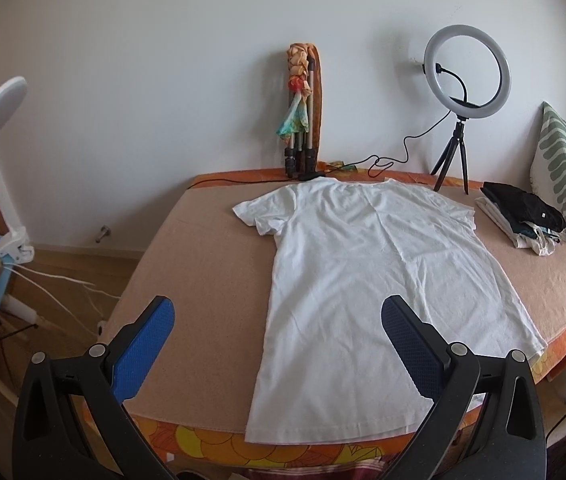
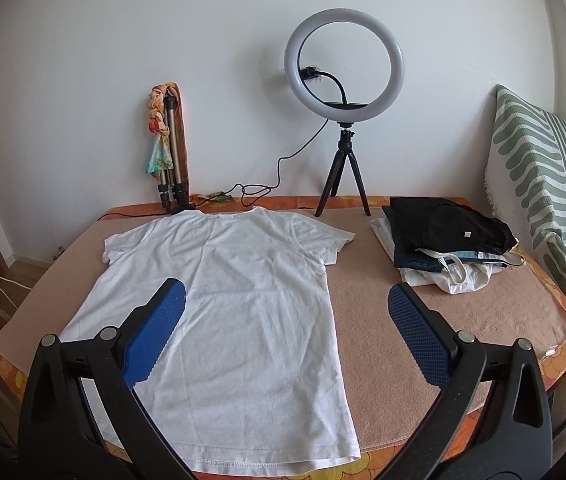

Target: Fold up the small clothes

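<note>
White T-shirt (image 1: 367,276) lying flat ahead of both grippers; left gripper (image 1: 277,344) and right gripper (image 2: 285,332) hovering, jaws apart, empty.

White T-shirt (image 2: 219,280) is matt creased cloth; beige cover (image 2: 443,320) beneath looks fuzzy.

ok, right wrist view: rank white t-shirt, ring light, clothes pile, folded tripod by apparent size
1. white t-shirt, largest by far
2. clothes pile and ring light on its stand look about alike; unranked, since the light stands farther back
3. folded tripod, smallest
</note>
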Demonstrator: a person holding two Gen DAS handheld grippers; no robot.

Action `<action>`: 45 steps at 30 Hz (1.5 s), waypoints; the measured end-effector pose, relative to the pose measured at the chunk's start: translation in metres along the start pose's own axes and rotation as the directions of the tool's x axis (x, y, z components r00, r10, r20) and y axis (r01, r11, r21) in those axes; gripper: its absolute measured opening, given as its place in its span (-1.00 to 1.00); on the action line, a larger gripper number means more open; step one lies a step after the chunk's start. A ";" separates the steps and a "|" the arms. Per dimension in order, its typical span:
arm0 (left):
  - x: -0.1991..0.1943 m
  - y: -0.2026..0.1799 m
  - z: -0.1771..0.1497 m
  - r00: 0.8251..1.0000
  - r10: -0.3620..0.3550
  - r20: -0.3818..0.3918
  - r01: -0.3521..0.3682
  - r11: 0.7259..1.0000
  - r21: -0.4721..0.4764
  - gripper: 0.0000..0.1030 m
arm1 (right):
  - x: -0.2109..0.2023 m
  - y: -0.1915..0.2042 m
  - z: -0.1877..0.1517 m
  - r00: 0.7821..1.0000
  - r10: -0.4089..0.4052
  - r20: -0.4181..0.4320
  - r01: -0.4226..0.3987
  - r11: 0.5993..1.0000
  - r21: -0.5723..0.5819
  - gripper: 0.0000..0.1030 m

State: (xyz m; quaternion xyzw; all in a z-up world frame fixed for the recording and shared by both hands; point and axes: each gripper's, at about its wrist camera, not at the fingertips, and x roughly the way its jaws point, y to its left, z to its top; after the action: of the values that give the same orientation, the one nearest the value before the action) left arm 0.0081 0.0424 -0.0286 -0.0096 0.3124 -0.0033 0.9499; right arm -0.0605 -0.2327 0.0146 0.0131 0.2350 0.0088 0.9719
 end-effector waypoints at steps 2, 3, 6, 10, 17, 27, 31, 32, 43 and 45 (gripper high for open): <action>0.009 0.006 -0.007 1.000 -0.013 -0.024 0.013 1.000 -0.012 0.94 | 0.004 0.009 0.009 0.999 0.034 0.002 -0.034 0.999 -0.002 0.96; 0.014 0.009 -0.011 0.999 -0.020 -0.040 0.019 1.000 -0.016 0.89 | 0.007 0.013 0.013 0.998 0.059 -0.002 -0.059 0.998 0.000 0.95; 0.028 0.016 -0.024 0.993 -0.058 -0.099 0.056 0.998 -0.028 0.69 | 0.025 0.030 0.030 0.986 0.160 -0.041 -0.160 0.987 0.009 0.93; 0.047 0.027 -0.043 0.974 -0.125 -0.191 0.110 0.990 -0.087 0.48 | 0.055 0.064 0.050 0.964 0.244 -0.103 -0.245 0.969 0.002 0.90; 0.064 0.036 -0.068 0.937 -0.192 -0.292 0.153 0.977 -0.149 0.10 | 0.104 0.138 0.069 0.917 0.349 -0.195 -0.363 0.931 -0.042 0.90; 0.082 0.040 -0.085 0.906 -0.220 -0.362 0.171 0.972 -0.164 -0.24 | 0.208 0.252 0.091 0.810 0.449 -0.377 -0.496 0.868 -0.031 0.68; 0.084 0.044 -0.084 0.909 -0.216 -0.356 0.168 0.973 -0.160 -0.41 | 0.254 0.302 0.084 0.778 0.435 -0.453 -0.516 0.854 -0.067 0.65; 0.084 0.046 -0.084 0.908 -0.224 -0.354 0.173 0.970 -0.169 -0.41 | 0.266 0.314 0.079 0.770 0.425 -0.475 -0.517 0.853 -0.075 0.63; 0.091 0.051 -0.084 0.888 -0.300 -0.349 0.231 0.947 -0.225 -0.84 | 0.367 0.398 0.035 0.731 0.303 -0.612 -0.493 0.854 -0.167 0.52; 0.094 0.051 -0.083 0.878 -0.321 -0.355 0.246 0.939 -0.240 -0.90 | 0.379 0.409 0.028 0.731 0.275 -0.624 -0.483 0.855 -0.190 0.52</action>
State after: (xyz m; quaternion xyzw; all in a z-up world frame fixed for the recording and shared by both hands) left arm 0.0343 0.0906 -0.1527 -0.1438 0.4884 -0.1153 0.8529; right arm 0.2850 0.1841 -0.1211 -0.1095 0.5046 0.2539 0.8179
